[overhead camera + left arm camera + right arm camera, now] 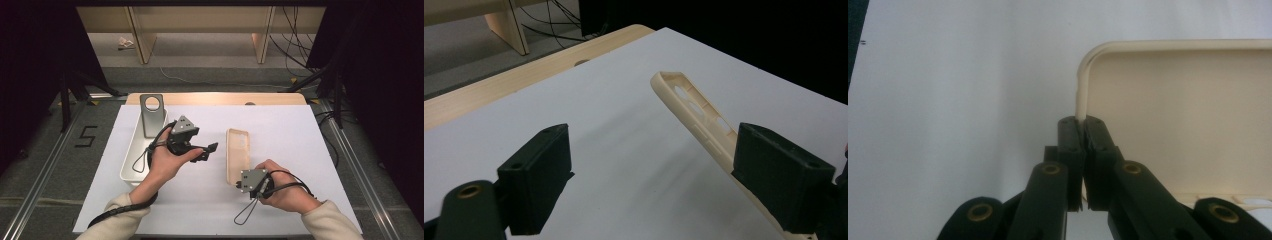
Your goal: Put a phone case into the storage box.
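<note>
A cream-coloured, rounded-rectangle plastic phone case (238,156) is lying hollow side up on the white sheet (280,125), with small cutouts along its raised rim. The right gripper (1081,121) is pinching the case's thin wall at the case's six o'clock end. The left gripper (210,150), at nine o'clock from the case, is hovering with jaws spread, holding nothing.

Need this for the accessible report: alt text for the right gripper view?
The right claw, its two black jaws closed together, pinches the side wall of a cream phone case near its rounded corner. The case lies open side up on a white table cover, filling the upper right of the frame.
</note>
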Demonstrator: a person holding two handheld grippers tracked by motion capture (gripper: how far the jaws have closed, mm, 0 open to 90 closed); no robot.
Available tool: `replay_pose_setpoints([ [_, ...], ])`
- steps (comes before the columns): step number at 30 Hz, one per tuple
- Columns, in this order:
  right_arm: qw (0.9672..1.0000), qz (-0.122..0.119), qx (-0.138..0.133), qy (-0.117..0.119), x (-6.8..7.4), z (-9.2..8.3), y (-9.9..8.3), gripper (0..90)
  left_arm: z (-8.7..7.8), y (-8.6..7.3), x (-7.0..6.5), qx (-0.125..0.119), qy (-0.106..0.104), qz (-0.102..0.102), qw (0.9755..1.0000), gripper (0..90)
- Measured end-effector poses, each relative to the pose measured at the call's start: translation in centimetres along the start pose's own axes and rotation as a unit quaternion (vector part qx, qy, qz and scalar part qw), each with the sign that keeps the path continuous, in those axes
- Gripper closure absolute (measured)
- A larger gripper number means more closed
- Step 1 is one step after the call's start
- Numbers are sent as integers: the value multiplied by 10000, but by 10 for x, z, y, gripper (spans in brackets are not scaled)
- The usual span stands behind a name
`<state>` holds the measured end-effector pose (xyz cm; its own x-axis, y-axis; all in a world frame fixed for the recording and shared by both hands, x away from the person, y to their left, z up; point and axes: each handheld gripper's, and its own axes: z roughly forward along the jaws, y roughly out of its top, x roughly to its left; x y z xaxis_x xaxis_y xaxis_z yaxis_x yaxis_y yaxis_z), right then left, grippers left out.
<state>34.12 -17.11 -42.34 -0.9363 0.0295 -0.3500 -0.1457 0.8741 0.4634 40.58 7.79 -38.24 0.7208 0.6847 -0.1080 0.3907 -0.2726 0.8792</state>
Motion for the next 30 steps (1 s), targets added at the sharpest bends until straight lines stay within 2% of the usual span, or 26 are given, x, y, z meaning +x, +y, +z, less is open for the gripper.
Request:
replay_pose_setpoints([
  [10,9999,-105,-42,-20,2,0,5,884,19,7,-6,155,-17,58,9999,154],
  [16,9999,-152,-55,-17,3,0,6,884,28,12,-7,188,-45,-37,9998,163],
  [20,9999,-154,-37,27,4,0,7,884,34,12,-7,267,-80,-115,9995,210],
  [30,9997,-233,-39,-68,4,0,8,884,42,15,-8,396,-222,-397,9982,416],
])
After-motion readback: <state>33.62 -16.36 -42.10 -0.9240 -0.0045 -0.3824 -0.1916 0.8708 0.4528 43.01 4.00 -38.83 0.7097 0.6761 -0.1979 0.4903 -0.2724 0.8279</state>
